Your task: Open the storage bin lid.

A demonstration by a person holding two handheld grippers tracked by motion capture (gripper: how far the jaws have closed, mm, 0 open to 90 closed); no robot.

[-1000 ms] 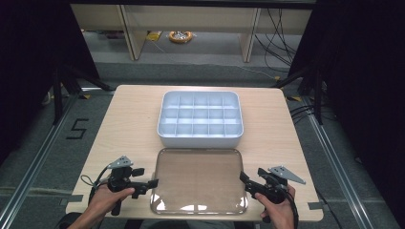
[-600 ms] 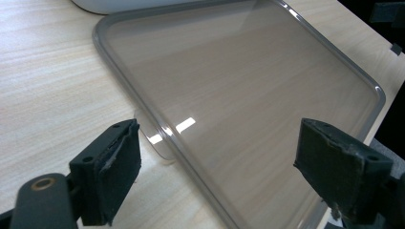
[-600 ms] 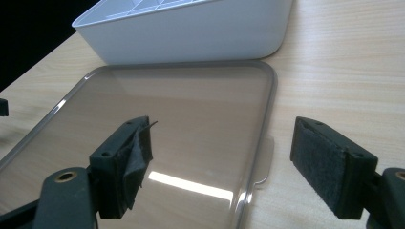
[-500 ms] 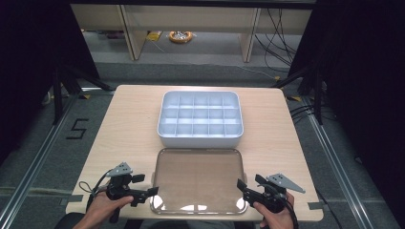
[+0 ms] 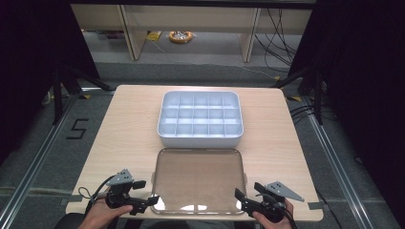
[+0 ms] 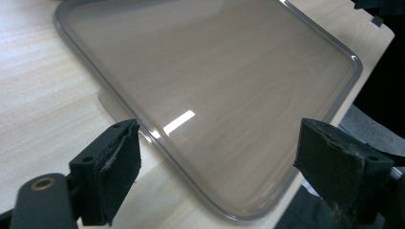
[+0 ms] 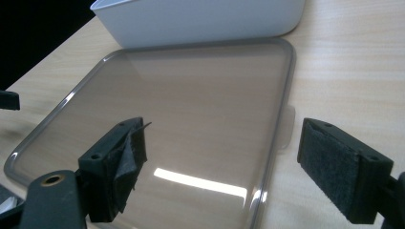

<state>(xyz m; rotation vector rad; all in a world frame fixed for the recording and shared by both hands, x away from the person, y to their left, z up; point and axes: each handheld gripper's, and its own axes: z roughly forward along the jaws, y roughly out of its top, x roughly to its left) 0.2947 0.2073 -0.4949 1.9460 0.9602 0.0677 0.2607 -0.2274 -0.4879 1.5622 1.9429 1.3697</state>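
Note:
A smoky see-through lid (image 5: 198, 179) lies flat on the wooden table, close to the near edge. Behind it stands a white box (image 5: 199, 140) divided into several compartments, all bare. My left gripper (image 5: 147, 192) is at the lid's near left corner, open, with the lid (image 6: 215, 81) spread out ahead of its pads (image 6: 114, 167). My right gripper (image 5: 247, 191) is at the near right corner. Its jaws have just been opening and stand wide apart, and nothing is pressed between them. The lid's right rim (image 7: 277, 119) runs ahead between them, with the box (image 7: 200, 21) beyond.
The table's near edge (image 5: 191, 218) runs just under both hands. Bare wood lies left and right of the lid and the box. Dark floor, rails and cables surround the table, and a shelf unit stands far behind.
Both hands have drawn back toward the near edge, from beside the lid's sides to its near corners. The lid and the box have not moved.

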